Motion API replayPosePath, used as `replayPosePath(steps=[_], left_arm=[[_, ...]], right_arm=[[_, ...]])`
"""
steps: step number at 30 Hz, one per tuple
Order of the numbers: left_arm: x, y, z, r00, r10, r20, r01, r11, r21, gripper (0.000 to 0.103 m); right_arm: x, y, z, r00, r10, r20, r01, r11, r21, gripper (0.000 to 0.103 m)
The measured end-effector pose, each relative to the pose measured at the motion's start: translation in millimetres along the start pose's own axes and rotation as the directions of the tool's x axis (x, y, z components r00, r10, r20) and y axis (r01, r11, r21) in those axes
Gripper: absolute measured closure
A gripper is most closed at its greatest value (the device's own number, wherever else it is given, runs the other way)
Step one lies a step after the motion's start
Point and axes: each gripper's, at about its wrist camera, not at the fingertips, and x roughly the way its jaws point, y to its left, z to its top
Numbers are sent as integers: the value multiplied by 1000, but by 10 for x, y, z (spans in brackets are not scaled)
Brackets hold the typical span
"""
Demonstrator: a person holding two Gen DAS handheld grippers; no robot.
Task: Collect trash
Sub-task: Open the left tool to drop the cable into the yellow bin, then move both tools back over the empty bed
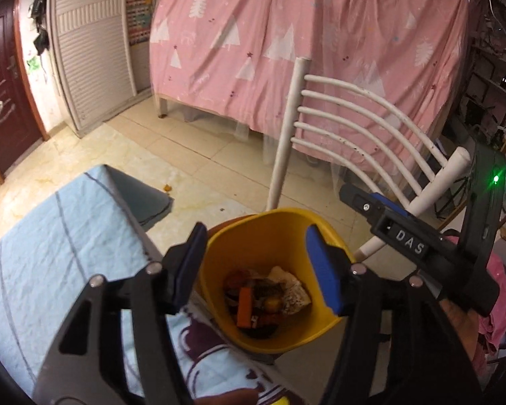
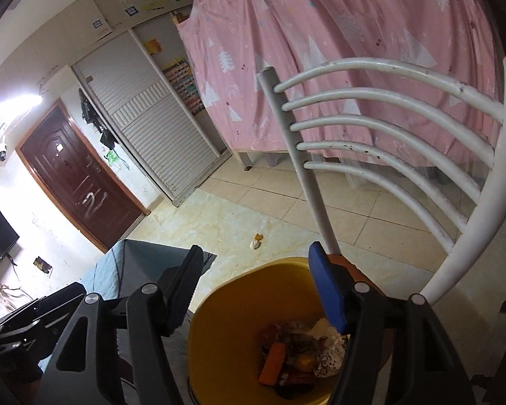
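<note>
A yellow bin (image 1: 286, 236) stands on the floor beside the table, holding mixed trash (image 1: 266, 297): orange wrappers, crumpled white paper and dark scraps. My left gripper (image 1: 256, 265) hangs open above the bin's mouth with nothing between its fingers. My right gripper (image 2: 256, 287) is also open and empty, over the same bin (image 2: 226, 337) and its trash (image 2: 297, 354). In the left wrist view the right gripper (image 1: 359, 199) reaches in from the right, above the bin's far rim. A small orange and white scrap (image 2: 255, 242) lies on the floor tiles beyond the bin.
A table with a light blue cloth (image 1: 50, 253) lies to the left of the bin. A white slatted chair (image 1: 354, 118) stands right behind it. Further back are a pink curtain (image 1: 286, 33), a white shuttered wardrobe (image 2: 158, 128) and a dark red door (image 2: 74, 175).
</note>
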Motion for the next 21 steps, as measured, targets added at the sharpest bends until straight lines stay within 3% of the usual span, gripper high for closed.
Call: replayPosePath(steps=[6,11,15,21], left_arm=[[-333,223,-92,998,26,61,-24,999,-25,39],[-719,505,-203,986,86,146,-78,995,-60,18],[-1022,742,-331,960,179,216,-163,983,-89,9],[-1397,1174,-568,921,284,267,-247,955,-166,7]], right_arm=[[-42,313,-39,1000,-3,25,5,997,-80,37],[-162,758,-153,996,4,86,12,983,-184,22],[-229,1123,-263,993,57,104,-29,968,-249,10],[-222,1625,-381,987,138,80,-106,940,-323,9]])
